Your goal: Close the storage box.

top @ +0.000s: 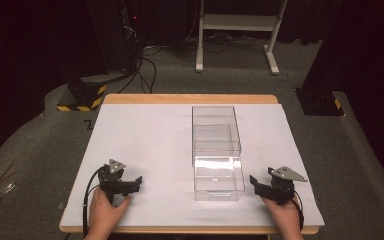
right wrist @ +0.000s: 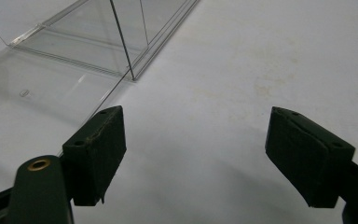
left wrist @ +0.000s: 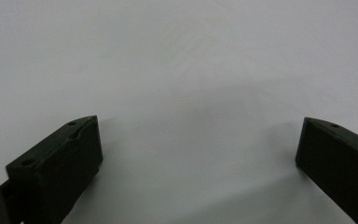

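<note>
A clear plastic box [top: 215,125] stands on the white mat [top: 140,135], right of the table's middle. Its clear drawer [top: 219,179] is pulled out toward the front edge and looks empty. My left gripper [top: 137,183] rests on the mat at the front left, open, jaws pointing right toward the drawer but well apart from it. In the left gripper view the gripper [left wrist: 198,123] has bare mat between its jaws. My right gripper [top: 254,183] lies just right of the drawer, open. In the right gripper view the gripper [right wrist: 196,112] holds nothing, with the drawer [right wrist: 37,88] and the box [right wrist: 98,28] at upper left.
The mat covers a wooden table [top: 190,98] whose edge shows at the back. On the floor behind it are a black post with a yellow-striped base [top: 82,97], loose cables [top: 147,65], a white frame's legs [top: 235,30] and another black base [top: 320,102].
</note>
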`<act>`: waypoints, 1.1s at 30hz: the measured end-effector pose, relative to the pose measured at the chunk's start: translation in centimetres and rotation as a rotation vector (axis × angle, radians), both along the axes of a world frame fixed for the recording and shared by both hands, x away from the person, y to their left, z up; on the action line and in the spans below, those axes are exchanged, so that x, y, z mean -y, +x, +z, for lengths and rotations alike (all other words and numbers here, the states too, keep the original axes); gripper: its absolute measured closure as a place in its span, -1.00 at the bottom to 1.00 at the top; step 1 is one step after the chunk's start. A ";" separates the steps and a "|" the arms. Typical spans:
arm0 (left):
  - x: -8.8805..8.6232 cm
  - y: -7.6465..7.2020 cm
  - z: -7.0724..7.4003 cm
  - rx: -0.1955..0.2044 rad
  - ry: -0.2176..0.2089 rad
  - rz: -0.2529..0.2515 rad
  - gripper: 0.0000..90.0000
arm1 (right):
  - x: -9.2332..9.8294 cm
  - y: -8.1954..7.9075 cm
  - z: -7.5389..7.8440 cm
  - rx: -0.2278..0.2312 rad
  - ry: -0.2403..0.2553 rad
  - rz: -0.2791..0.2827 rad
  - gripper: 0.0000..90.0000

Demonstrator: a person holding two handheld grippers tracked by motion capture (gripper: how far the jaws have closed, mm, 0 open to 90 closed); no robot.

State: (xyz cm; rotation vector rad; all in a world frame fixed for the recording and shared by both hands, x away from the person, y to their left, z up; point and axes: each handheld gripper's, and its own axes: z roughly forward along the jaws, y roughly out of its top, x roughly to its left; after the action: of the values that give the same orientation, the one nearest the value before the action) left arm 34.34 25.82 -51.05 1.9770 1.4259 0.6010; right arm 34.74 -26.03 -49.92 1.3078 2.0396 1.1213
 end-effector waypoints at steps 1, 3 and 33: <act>0.0 0.0 0.0 -0.001 -0.002 0.001 -0.99 | 0.0 0.0 0.0 0.001 0.006 -0.003 -0.56; 0.0 0.0 0.0 0.000 0.000 0.000 -0.99 | 0.1 -0.1 0.0 0.008 0.008 -0.002 -0.56; 0.0 0.0 0.0 0.000 -0.001 0.002 -0.99 | 0.4 -0.3 0.3 0.023 0.037 0.011 -0.58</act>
State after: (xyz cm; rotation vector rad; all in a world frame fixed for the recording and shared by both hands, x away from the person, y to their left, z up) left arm 34.33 25.79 -51.05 1.9755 1.4279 0.6004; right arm 34.41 -26.47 -49.66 1.2968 2.0215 1.1789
